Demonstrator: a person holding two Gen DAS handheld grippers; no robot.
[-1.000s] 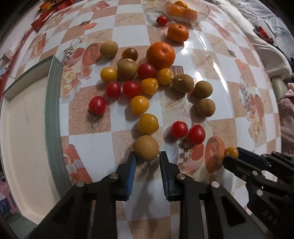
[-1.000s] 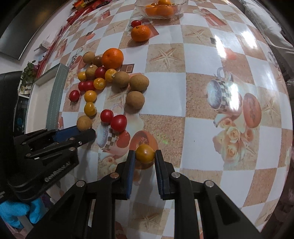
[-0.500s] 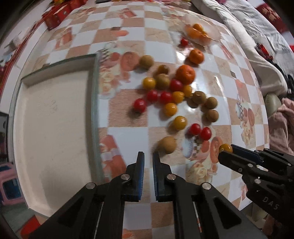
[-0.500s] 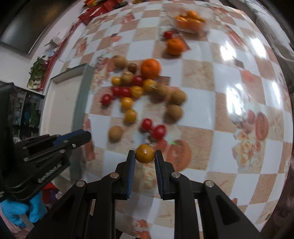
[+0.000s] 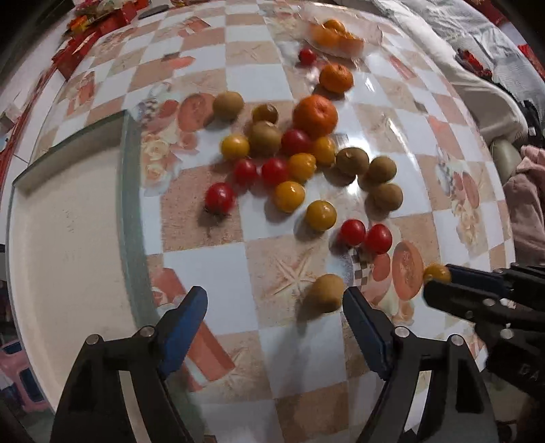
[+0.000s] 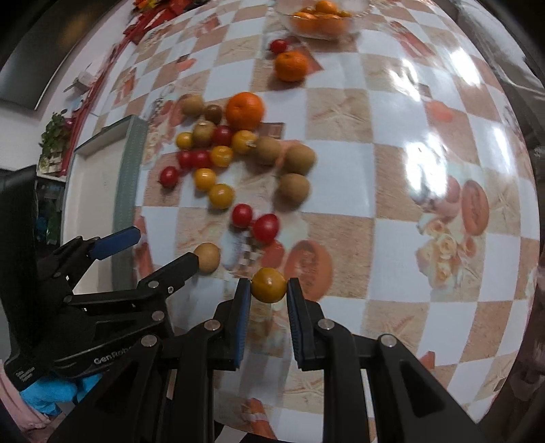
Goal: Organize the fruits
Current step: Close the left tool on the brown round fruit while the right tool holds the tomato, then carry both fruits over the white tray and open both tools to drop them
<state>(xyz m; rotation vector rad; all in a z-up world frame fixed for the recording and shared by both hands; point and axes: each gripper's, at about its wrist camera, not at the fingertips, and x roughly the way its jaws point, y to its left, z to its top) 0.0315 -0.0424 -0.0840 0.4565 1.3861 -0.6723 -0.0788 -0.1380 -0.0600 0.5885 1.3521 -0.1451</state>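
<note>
- Cream-white, with a grey-green rim, the tray [image 5: 68,238] is lying at the far left of the checked tablecloth [image 5: 265,78], with no fruit showing in it.
- The left gripper [image 5: 274,315] is pointing down just beside the tray's rim; its blue-padded jaws are spreading wide, and the brown fruit [image 5: 325,292] is lying on the cloth close inside the right-hand pad, with nothing gripped.
- The main heap of fruit is lying in the middle of the cloth: red tomatoes [image 5: 219,197], yellow tomatoes [image 5: 289,196], more brown fruits and a large orange [image 5: 315,115], packed closely together.
- Two red tomatoes [image 6: 265,228] are sitting side by side between the heap and the grippers.
- A smaller orange [image 6: 291,65] is resting near the glass bowl [image 6: 322,24], which is holding more oranges at the far edge.
- The right gripper [image 6: 269,289] is pinching a yellow tomato [image 6: 269,284] tightly between its fingertips, above the cloth, right of the left gripper.
</note>
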